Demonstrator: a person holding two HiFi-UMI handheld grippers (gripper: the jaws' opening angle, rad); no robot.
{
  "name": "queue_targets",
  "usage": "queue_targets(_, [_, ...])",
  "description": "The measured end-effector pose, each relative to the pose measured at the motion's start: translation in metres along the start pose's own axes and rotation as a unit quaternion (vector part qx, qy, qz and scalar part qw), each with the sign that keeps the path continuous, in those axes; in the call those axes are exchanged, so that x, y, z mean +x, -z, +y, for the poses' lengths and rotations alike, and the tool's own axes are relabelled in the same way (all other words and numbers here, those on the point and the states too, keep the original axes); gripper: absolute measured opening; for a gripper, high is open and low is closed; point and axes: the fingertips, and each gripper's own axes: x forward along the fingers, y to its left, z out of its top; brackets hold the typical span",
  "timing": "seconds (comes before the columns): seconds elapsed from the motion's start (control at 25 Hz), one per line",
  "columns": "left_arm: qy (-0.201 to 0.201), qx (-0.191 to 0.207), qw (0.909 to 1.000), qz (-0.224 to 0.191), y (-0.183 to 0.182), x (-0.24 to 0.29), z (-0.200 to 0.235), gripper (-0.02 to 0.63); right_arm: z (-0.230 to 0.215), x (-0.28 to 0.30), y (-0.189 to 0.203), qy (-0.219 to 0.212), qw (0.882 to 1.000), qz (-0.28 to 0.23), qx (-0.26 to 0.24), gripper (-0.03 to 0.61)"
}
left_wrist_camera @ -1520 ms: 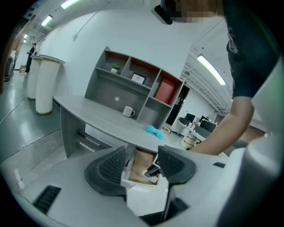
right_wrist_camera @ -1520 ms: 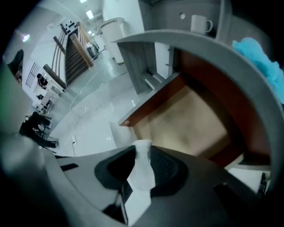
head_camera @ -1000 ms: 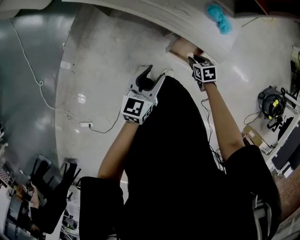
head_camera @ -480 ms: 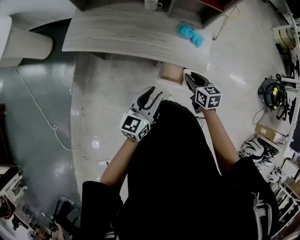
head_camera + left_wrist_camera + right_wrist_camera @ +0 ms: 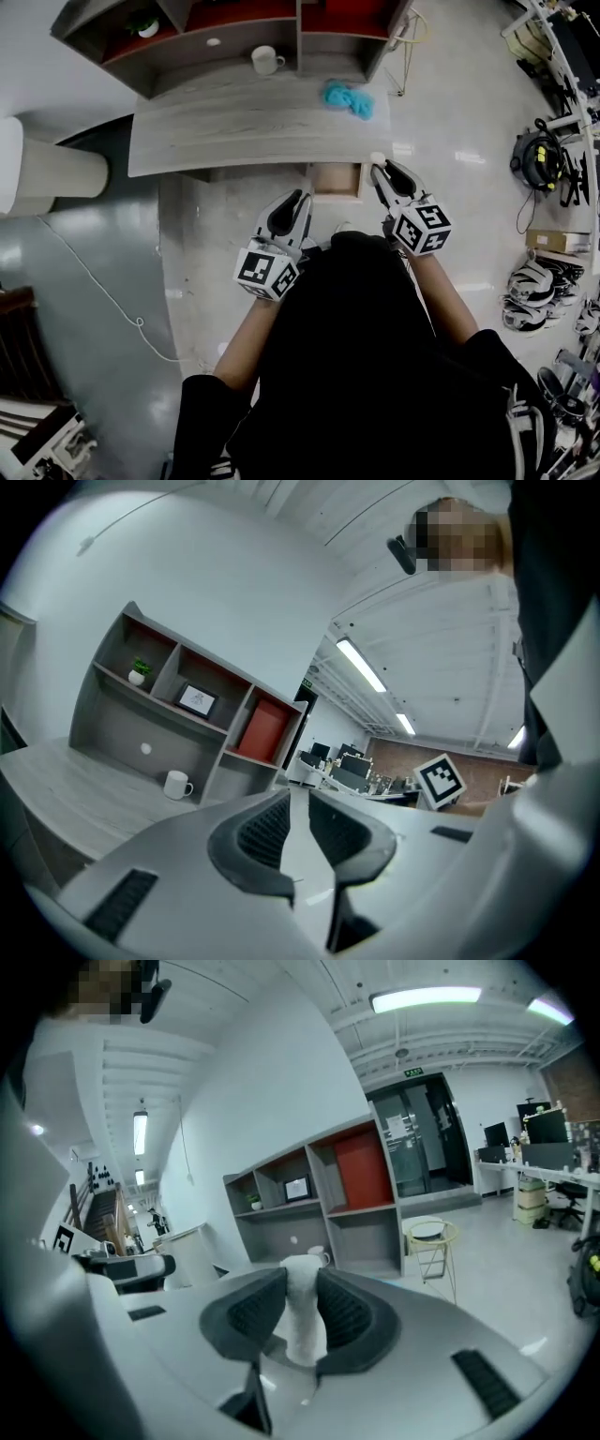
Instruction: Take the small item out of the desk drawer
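Since the right gripper (image 5: 382, 172) pinches the small white item (image 5: 300, 1316) clear of the open wooden desk drawer (image 5: 335, 181), it's basically done; the empty left gripper (image 5: 300, 199) has its jaws just narrowed to a slit.

Wore a black top (image 5: 347, 356) with short sleeves (image 5: 197, 412). Had a white-shelled left gripper (image 5: 298, 199) and right gripper (image 5: 382, 172), both with dark ribbed pads (image 5: 258, 829) on the jaws. Bore a cube (image 5: 266, 270) of black-and-white square markers on each, white-edged. Showed narrow dark slots (image 5: 117, 904) in the shell behind the pads.

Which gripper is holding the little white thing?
The right gripper: its jaws pinch the small white item. The left gripper has just been closing its jaws, with nothing between them.
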Motion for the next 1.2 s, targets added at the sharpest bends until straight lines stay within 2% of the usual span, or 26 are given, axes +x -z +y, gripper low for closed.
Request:
queue_targets(0.2, [-0.021, 0.016, 0.9994, 0.025, -0.007, 0.003, 0.014, 0.025, 0.001, -0.029, -0.019, 0.031, 0.999, -0.034, 0.007, 0.104])
queue_targets(0.4, [-0.017, 0.01, 0.9998, 0.004, -0.021, 0.008, 0.017, 0.021, 0.003, -0.045, -0.033, 0.051, 0.997, -0.054, -0.003, 0.104])
queue_targets(0.64, [-0.012, 0.027, 0.9995, -0.016, -0.043, 0.012, 0.017, 0.018, 0.009, -0.046, -0.049, 0.053, 0.996, -0.06, -0.03, 0.104])
queue_targets(0.96, [-0.036, 0.021, 0.9987, -0.029, -0.05, 0.011, 0.024, 0.017, 0.007, -0.045, -0.07, 0.047, 0.996, -0.061, -0.052, 0.104])
queue_targets(1.2, [-0.051, 0.035, 0.9974, -0.038, -0.053, 0.025, -0.005, 0.017, -0.019, -0.071, -0.08, 0.041, 0.995, -0.074, -0.055, 0.104])
